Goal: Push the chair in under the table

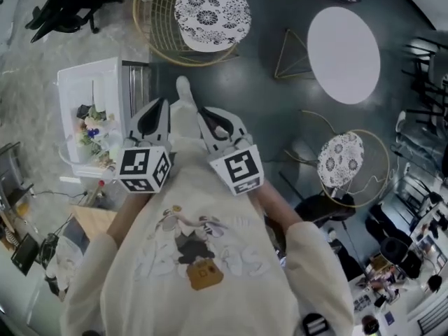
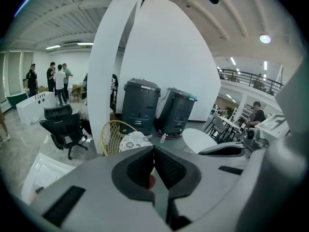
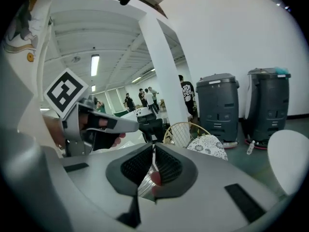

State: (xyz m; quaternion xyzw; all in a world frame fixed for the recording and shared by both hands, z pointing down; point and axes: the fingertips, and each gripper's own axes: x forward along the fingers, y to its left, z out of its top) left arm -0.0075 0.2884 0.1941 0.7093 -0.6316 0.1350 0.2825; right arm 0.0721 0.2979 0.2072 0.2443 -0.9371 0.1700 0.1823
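A gold wire chair with a patterned cushion (image 1: 211,12) stands ahead of me, apart from the round white table (image 1: 343,53). A second such chair (image 1: 341,161) sits to the right, nearer the table. I hold both grippers close to my chest, well short of either chair. The left gripper (image 1: 157,110) and the right gripper (image 1: 210,117) are shut with nothing in them. The left gripper view shows the shut jaws of the left gripper (image 2: 154,163) below the first chair (image 2: 128,138) and the table (image 2: 198,139). In the right gripper view, the right gripper (image 3: 154,166) is shut below the same chair (image 3: 205,140).
A white crate with flowers (image 1: 91,117) stands at my left. A white pillar (image 2: 108,71), two dark bins (image 2: 140,105) and a black office chair (image 2: 63,127) lie beyond the first chair. A gold wire stand (image 1: 292,54) sits beside the table. People (image 2: 55,81) stand far off.
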